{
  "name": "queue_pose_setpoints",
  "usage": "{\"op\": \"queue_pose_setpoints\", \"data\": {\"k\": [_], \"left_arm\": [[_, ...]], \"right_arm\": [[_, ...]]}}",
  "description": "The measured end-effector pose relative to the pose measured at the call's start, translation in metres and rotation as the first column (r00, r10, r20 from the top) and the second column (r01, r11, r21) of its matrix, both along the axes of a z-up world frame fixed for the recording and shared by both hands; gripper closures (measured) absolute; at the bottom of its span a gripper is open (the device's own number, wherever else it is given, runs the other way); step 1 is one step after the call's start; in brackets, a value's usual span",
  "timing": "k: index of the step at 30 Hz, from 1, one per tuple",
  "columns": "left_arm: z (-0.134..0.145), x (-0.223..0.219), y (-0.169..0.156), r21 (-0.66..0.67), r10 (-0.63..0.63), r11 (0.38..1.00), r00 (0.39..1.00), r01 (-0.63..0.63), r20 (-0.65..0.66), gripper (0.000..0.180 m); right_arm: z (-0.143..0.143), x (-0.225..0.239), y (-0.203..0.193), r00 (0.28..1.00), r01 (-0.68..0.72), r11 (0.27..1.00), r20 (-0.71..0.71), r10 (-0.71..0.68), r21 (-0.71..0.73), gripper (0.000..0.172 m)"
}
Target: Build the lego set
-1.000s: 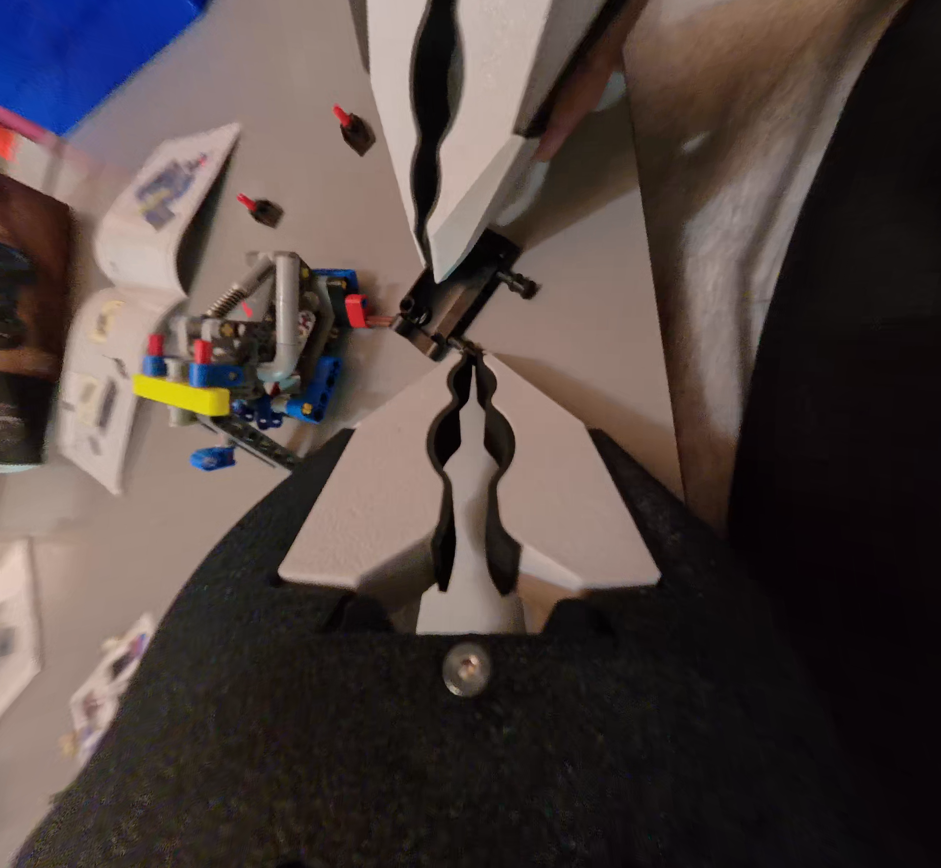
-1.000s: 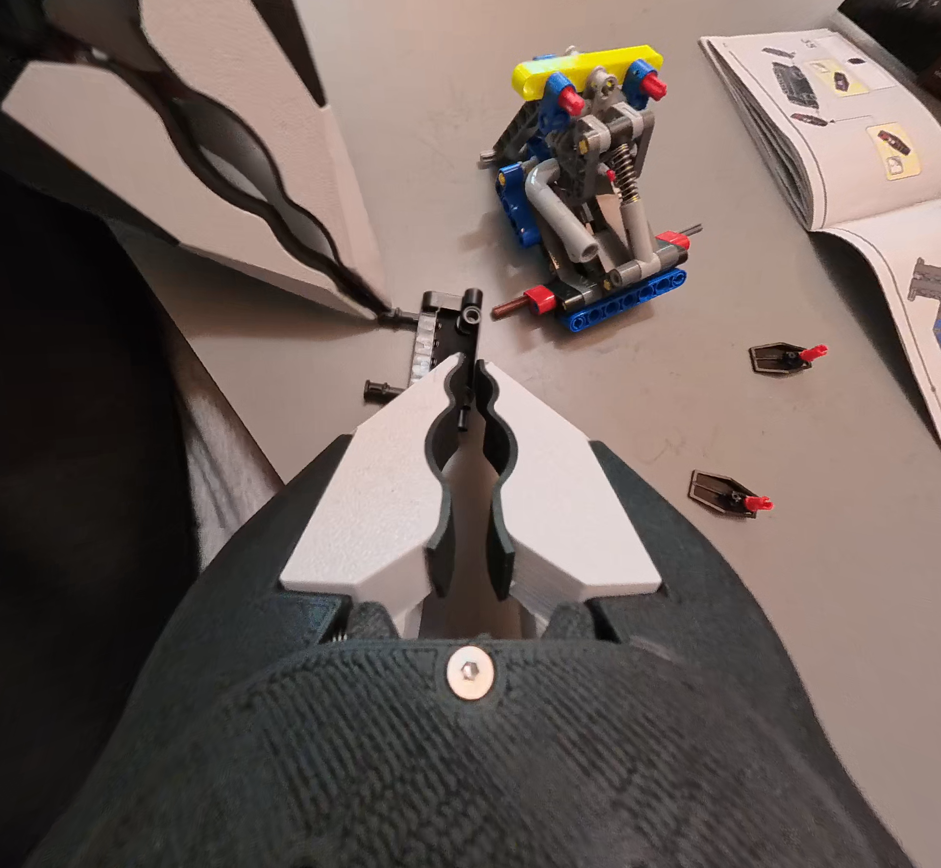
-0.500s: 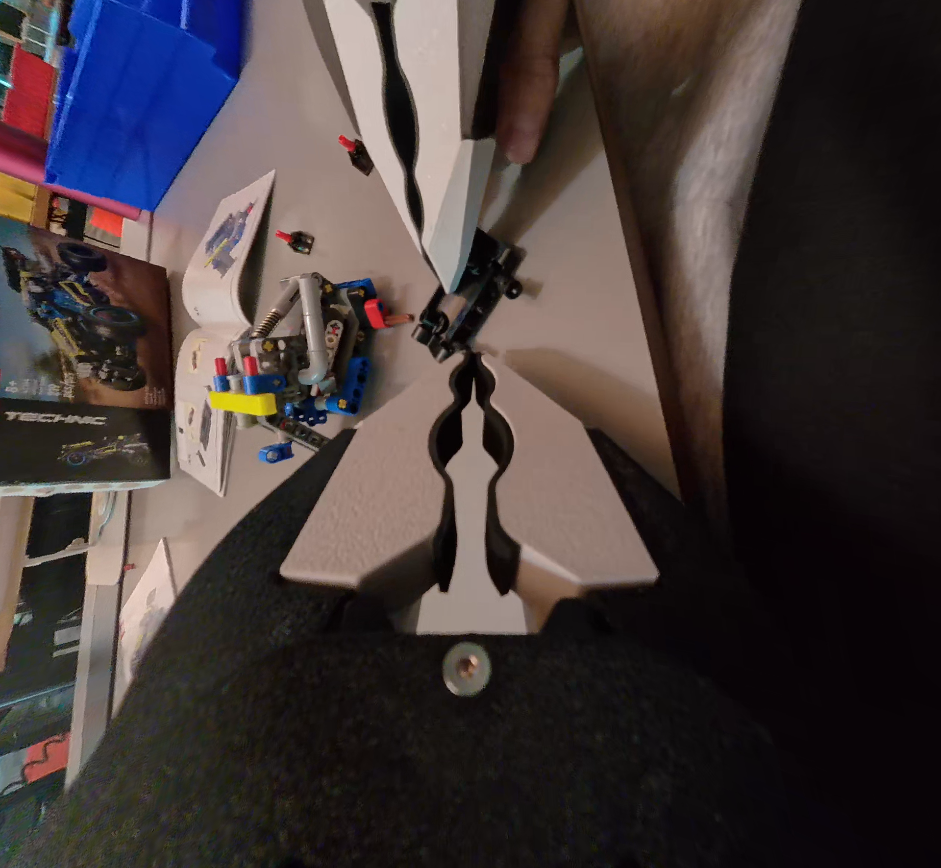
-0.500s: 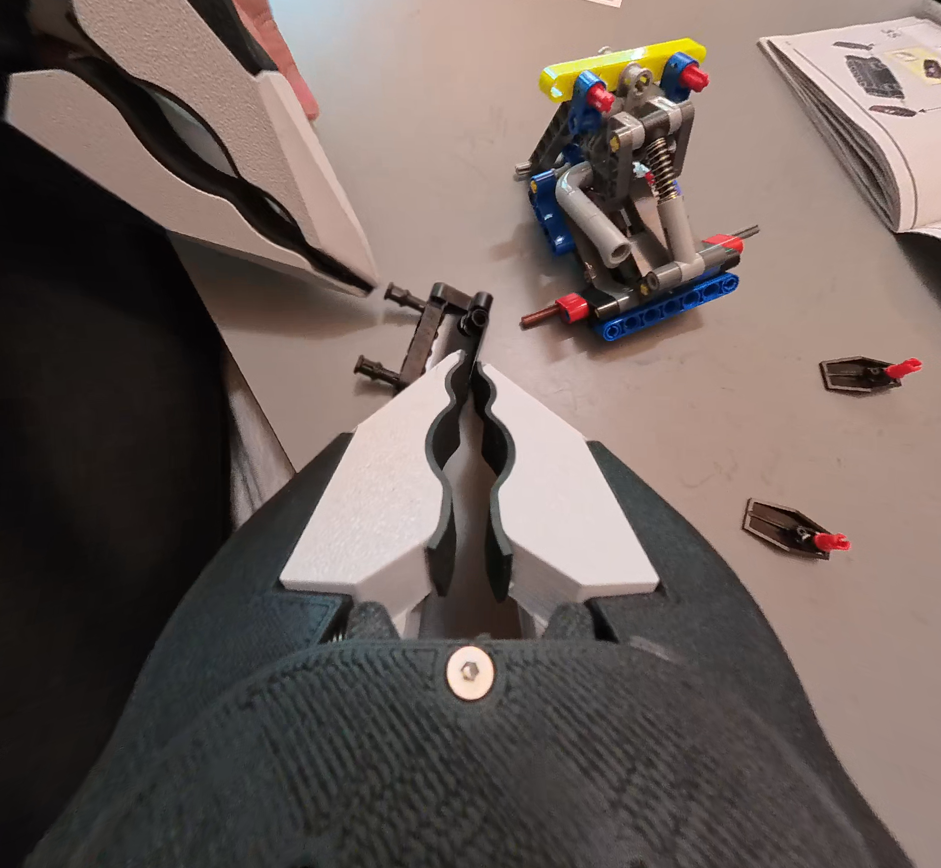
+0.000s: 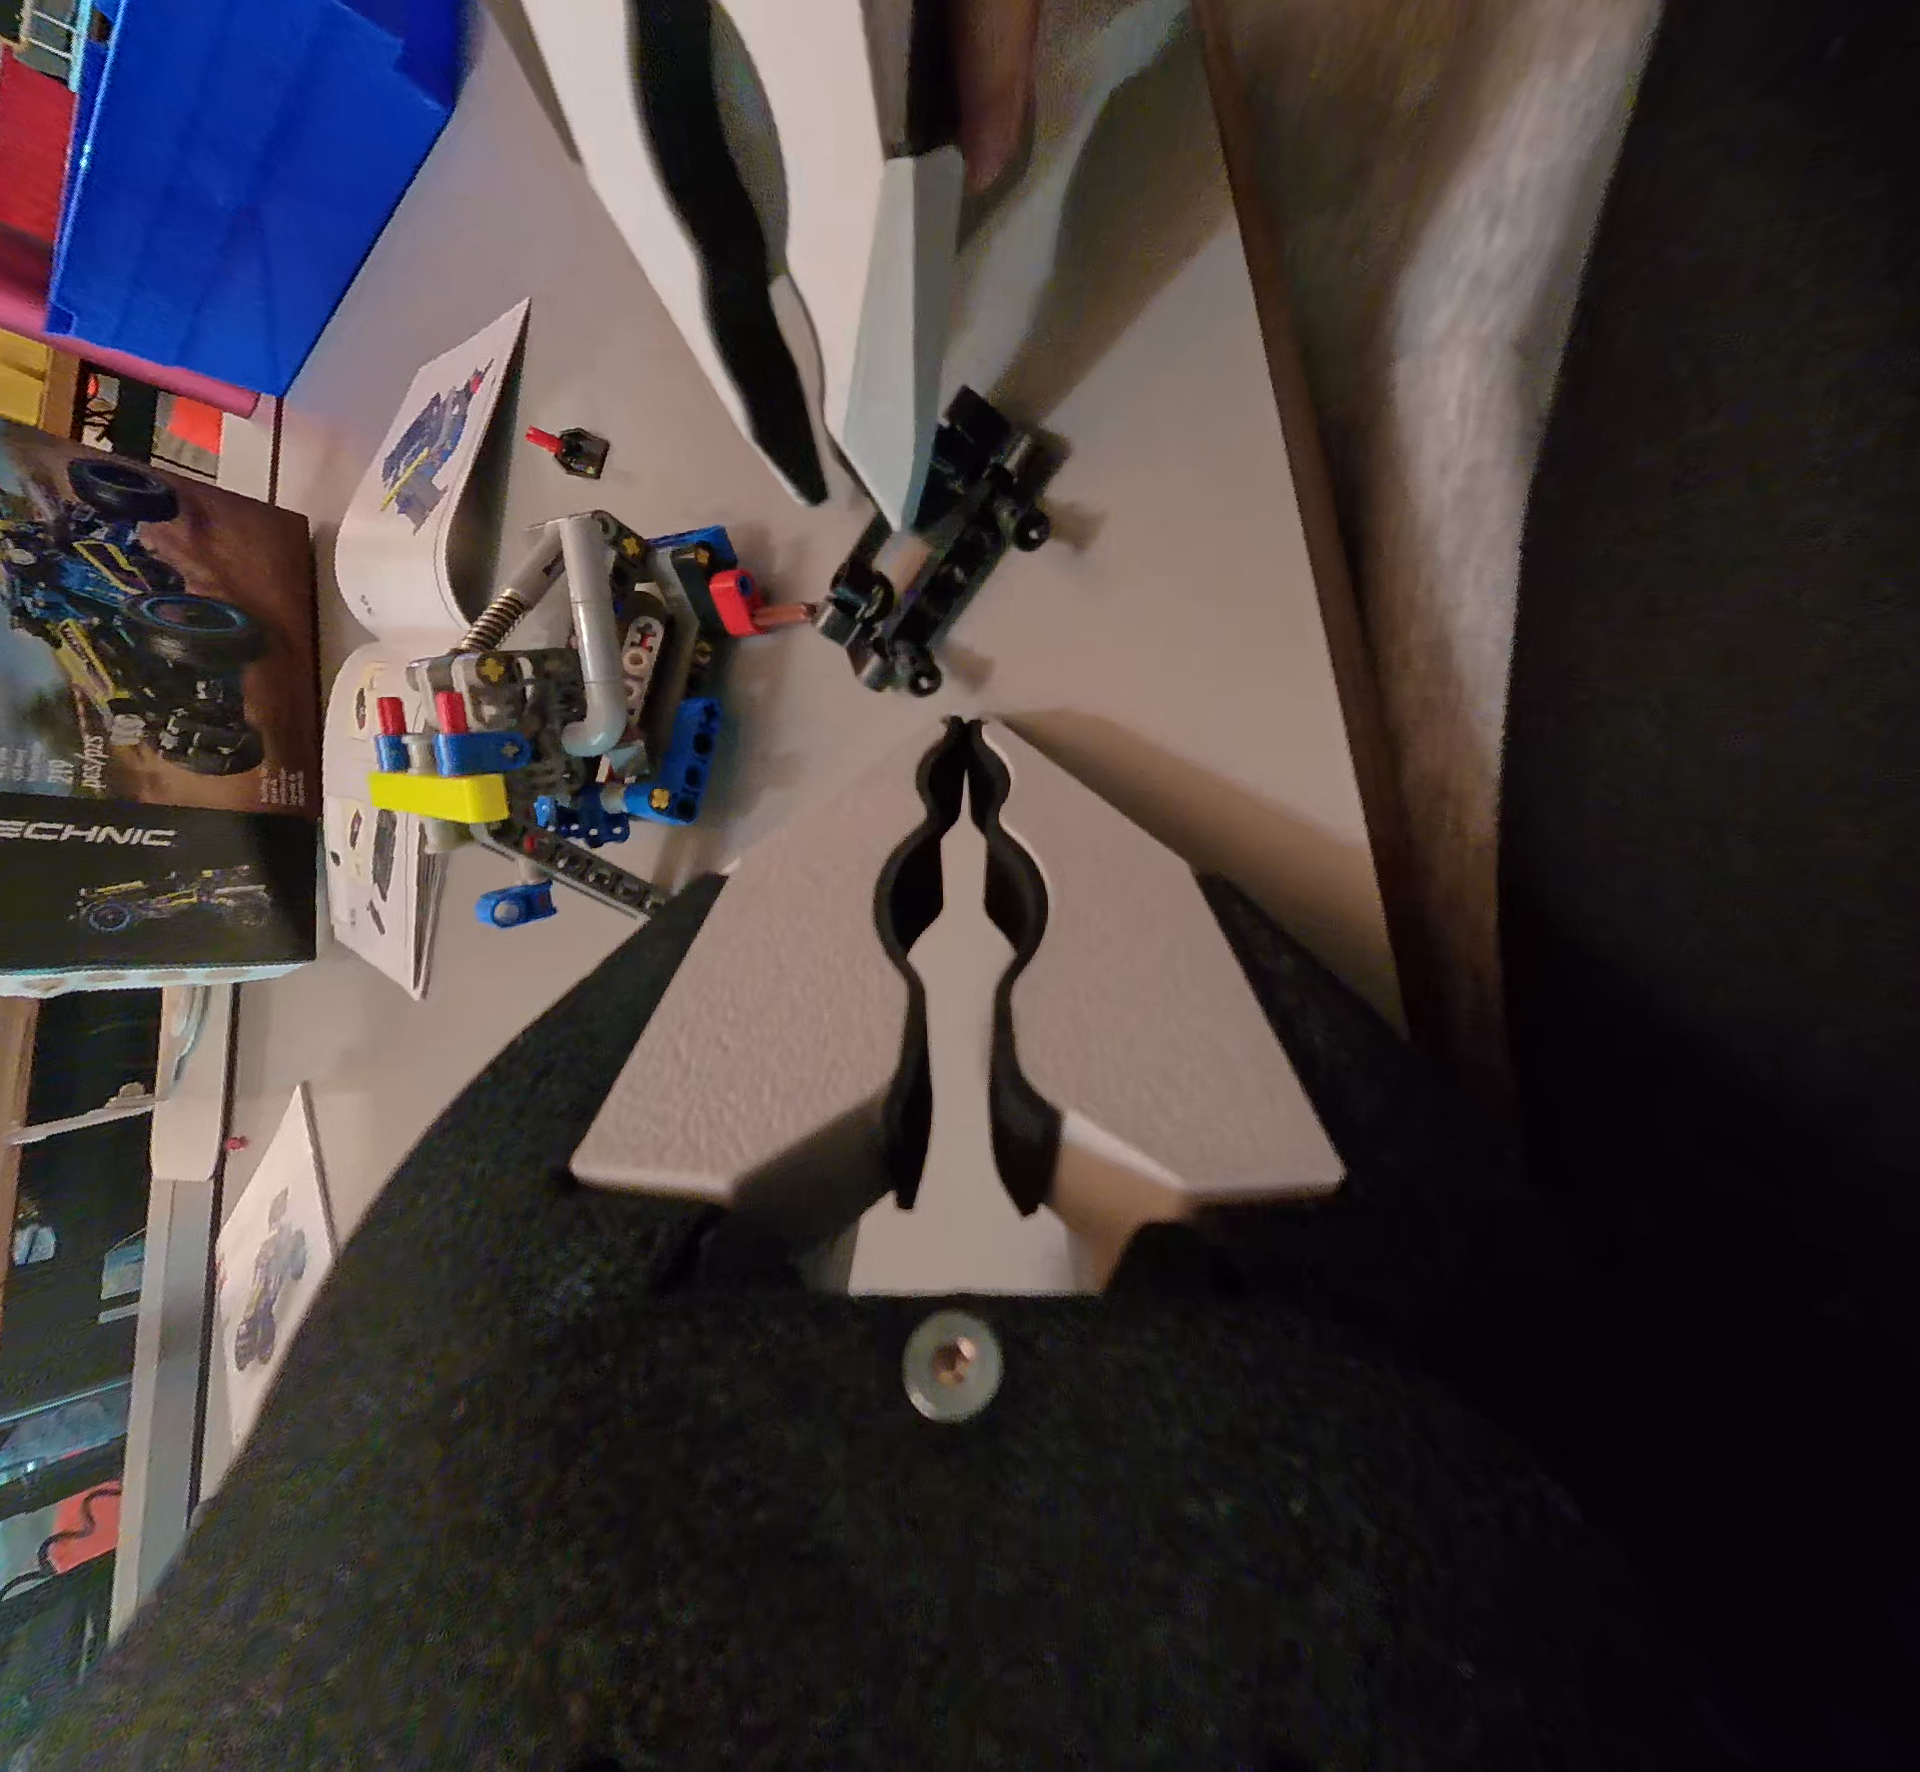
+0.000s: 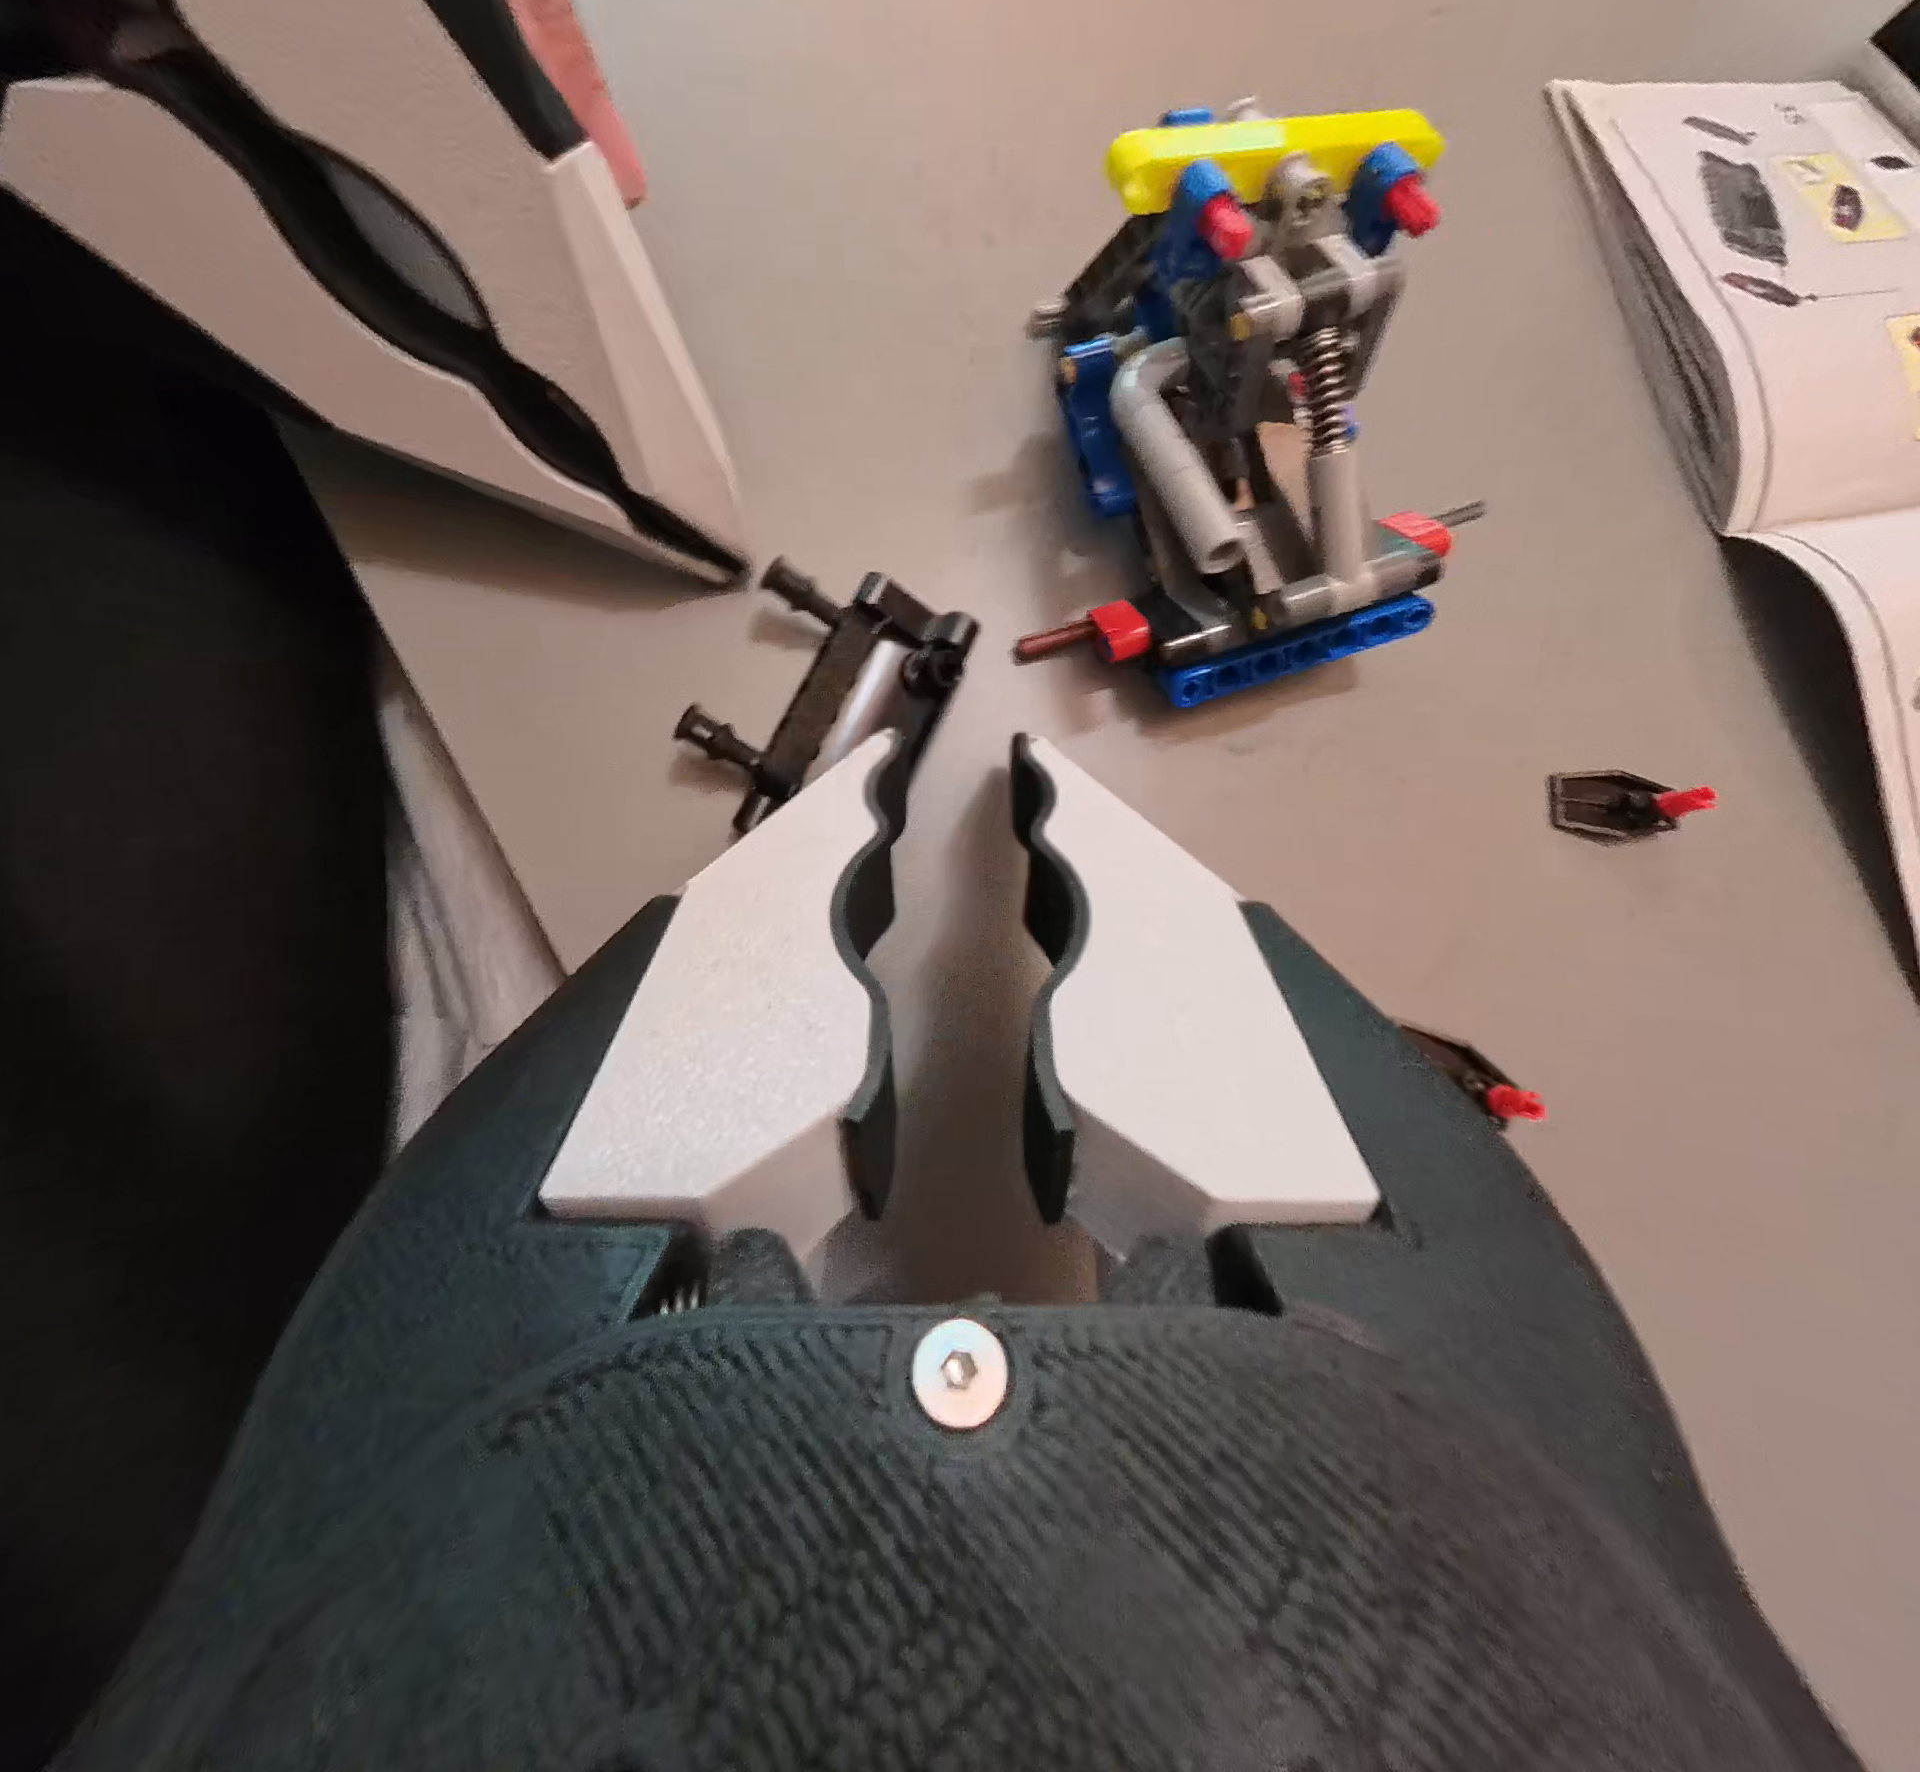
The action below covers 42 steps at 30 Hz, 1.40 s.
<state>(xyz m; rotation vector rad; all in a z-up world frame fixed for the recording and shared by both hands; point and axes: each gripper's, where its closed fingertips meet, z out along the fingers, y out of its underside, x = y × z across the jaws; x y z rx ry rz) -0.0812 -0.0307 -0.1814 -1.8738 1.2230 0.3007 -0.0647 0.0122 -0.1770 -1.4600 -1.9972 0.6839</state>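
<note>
My left gripper (image 5: 961,725) has its fingers pressed together on nothing, tips just short of the black pin-and-beam frame (image 6: 842,694) lying near the table's (image 6: 1247,995) near edge. My right gripper (image 6: 956,751) is spread, empty, left fingertip beside that frame. The blue-yellow brick chassis (image 6: 1268,413) sits mid-table, separate, red-tipped panels (image 6: 1621,800) loose.

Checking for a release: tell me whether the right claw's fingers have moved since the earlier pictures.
Yes. The right claw was shut on the black frame piece; its fingers now stand apart, the frame lying on the grey table beside its left finger.
</note>
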Motion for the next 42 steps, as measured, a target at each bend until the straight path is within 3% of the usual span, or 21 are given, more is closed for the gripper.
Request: {"op": "queue_pose_setpoints", "data": {"k": [7,10,13,19,29,34,42], "left_arm": [[0.005,-0.002,0.000,0.008,0.013,1.000,0.998,-0.014,0.058,0.180],[0.015,0.000,0.000,0.048,0.006,0.999,0.996,-0.010,0.093,0.180],[0.011,0.003,0.000,0.038,-0.004,0.999,0.996,0.000,0.089,0.180],[0.008,0.006,-0.004,0.045,-0.027,0.999,0.997,0.024,0.076,0.180],[0.007,0.008,-0.006,0.048,-0.039,0.998,0.997,0.035,0.071,0.180],[0.017,-0.003,-0.005,0.054,0.005,0.998,0.994,-0.011,0.112,0.177],[0.007,0.001,-0.004,0.013,-0.016,1.000,0.993,0.014,0.117,0.176]], "right_arm": [[-0.004,-0.006,-0.008,0.997,-0.025,0.991,0.065,0.034,-0.132,0.152],[-0.005,-0.008,-0.012,0.996,-0.039,0.987,0.068,0.050,-0.153,0.162],[-0.002,-0.009,-0.020,0.995,-0.082,0.988,0.051,0.089,-0.130,0.170],[-0.001,-0.011,-0.019,0.998,-0.054,0.998,0.025,0.054,0.036,0.171],[-0.003,-0.010,-0.016,0.997,-0.073,0.978,-0.008,0.076,0.194,0.172],[-0.003,-0.009,-0.017,0.997,-0.073,0.982,-0.014,0.077,0.177,0.172],[-0.002,-0.011,-0.019,0.995,-0.085,0.983,-0.029,0.091,0.160,0.172]]}}
